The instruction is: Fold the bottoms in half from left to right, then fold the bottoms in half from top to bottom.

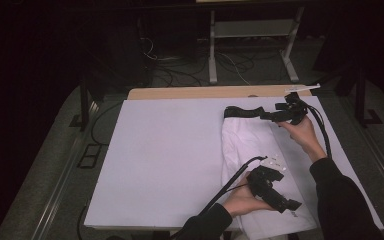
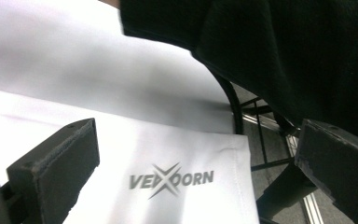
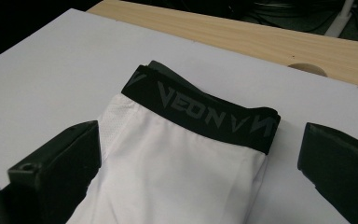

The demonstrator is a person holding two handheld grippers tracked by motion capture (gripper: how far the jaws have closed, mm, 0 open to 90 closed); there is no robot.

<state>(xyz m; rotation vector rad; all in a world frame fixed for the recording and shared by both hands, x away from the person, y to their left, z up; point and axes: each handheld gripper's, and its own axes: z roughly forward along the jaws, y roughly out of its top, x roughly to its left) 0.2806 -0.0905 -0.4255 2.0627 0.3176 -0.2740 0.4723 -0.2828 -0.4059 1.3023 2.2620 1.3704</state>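
1. White folded sports garment with a black elastic waistband [image 1: 252, 150]: lying flat along the right half of the white worktop sheet [image 1: 170, 150], waistband [image 3: 200, 109] toward the far edge, printed hem [image 2: 172, 179] at the near edge.
2. Right gripper [image 1: 245, 112]: hovering at the waistband end, near the far right corner, jaws spread wide on either side of the band, holding nothing.
3. Left gripper [image 1: 285, 202]: low over the hem end by the near edge, jaws likewise wide apart, nothing between them.
4. Step in hand, by the look of it: lining up both ends for a grasp, probably for a further fold.
5. Next move likely calling for: lowering each pair of jaws onto the cloth edge and pinching all layers together, waistband included, without dragging the fabric out of line.
6. Small white tags [image 1: 275, 161] lying on the cloth near the left gripper.
7. Pale wooden tabletop [image 1: 205, 92] showing beyond the sheet's far edge.
8. Beyond that: dark room, loose cables on the floor [image 1: 180, 65], grey metal frame legs [image 1: 212, 50].
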